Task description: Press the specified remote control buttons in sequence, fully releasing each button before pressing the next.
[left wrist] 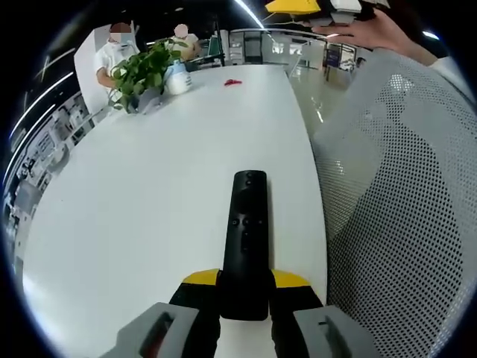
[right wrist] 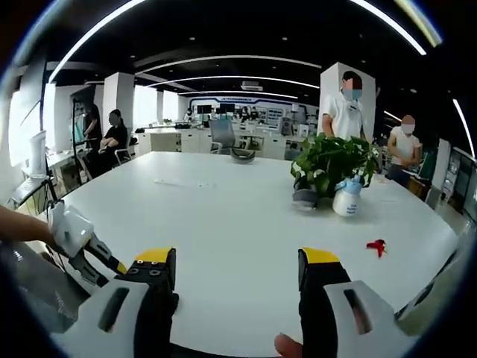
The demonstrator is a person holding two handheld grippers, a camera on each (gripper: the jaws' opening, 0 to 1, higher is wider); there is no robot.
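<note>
Now the broad white tabletop (left wrist: 149,216) is seen stretching away in the left gripper view, and a white mesh chair back (left wrist: 402,194) is pressed close along its right edge. Across in the right gripper view, a leafy potted plant (right wrist: 335,165) is set well back on the tabletop, with a white spray bottle (right wrist: 348,200) just beside it and a small red object (right wrist: 376,246) lying apart toward the edge. People are seen standing and sitting in the office behind.

The black remote control (left wrist: 247,242) is held flat above the tabletop, its near end clenched between the yellow-tipped fingers of the left gripper (left wrist: 246,287), its buttons turned up to the camera. The right gripper (right wrist: 237,280) is kept released, fingers spread wide with nothing between them. The other gripper is caught at the left edge of that view.
</note>
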